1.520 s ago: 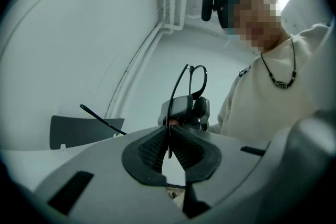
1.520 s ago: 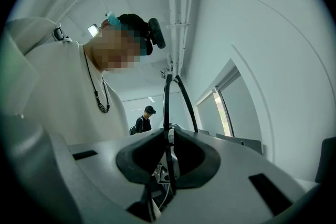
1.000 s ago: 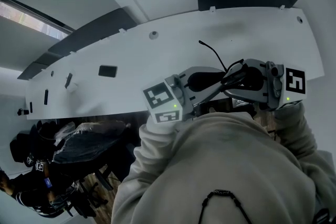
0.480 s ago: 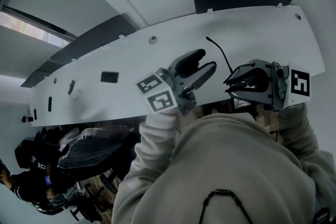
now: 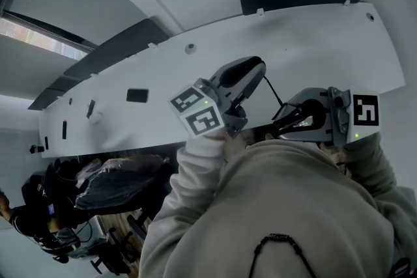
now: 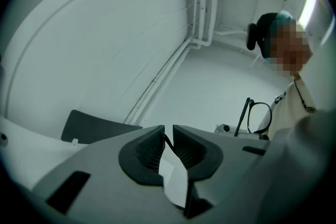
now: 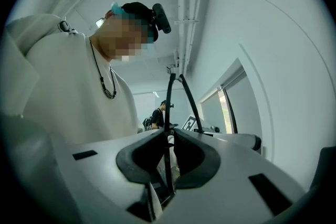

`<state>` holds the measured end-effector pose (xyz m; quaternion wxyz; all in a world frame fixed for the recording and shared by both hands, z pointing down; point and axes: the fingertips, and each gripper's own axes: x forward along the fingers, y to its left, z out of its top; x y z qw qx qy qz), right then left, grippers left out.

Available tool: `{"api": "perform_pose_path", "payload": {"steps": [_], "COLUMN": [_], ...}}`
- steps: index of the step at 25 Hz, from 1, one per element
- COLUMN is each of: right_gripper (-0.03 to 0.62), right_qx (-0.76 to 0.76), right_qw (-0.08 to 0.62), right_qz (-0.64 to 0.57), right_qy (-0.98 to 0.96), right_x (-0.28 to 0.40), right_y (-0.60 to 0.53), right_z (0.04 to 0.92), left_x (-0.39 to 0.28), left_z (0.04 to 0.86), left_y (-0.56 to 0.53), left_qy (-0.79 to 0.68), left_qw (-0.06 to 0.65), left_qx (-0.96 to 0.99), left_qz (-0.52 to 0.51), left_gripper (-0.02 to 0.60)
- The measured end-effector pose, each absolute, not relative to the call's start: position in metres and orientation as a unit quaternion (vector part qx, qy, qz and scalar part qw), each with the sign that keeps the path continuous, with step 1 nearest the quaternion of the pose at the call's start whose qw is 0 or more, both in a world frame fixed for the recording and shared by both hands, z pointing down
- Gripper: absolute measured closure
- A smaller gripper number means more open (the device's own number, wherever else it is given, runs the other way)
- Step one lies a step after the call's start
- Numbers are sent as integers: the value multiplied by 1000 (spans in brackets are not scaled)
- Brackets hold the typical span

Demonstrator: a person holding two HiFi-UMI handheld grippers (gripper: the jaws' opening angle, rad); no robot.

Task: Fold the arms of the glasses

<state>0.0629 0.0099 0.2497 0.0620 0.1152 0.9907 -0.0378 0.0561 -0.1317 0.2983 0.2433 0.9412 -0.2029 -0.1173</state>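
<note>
Glasses held between two grippers, above a white table
In front of the person's beige sweatshirt, the right gripper has its jaws clamped on the black glasses and holds them up. The left gripper is beside it, its jaws closing around the tip of one outstretched arm, with a slim gap showing next to the tip
</note>
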Motion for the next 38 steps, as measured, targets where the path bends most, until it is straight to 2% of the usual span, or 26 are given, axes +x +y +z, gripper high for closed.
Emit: {"api": "perform_pose_path", "payload": {"steps": [2, 10, 21, 38], "right_gripper": [528, 528, 528, 528], "right_qx": [118, 113, 115, 125], "right_qw": [53, 7, -12, -12], "right_qz": [-46, -85, -125, -157], "right_qy": [991, 990, 985, 980], "right_x": [62, 49, 47, 47], "right_y": [11, 0, -2, -1], "right_z": [255, 274, 282, 280], "left_x": [52, 51, 60, 62], "left_z": [294, 275, 250, 225], "left_y": [-131, -122, -98, -69], "left_qy": [-204, -179, -137, -69], "left_qw": [232, 187, 135, 113], "left_qx": [943, 959, 975, 978], "left_qz": [-120, -117, -108, -163], "left_gripper": [539, 565, 568, 568]}}
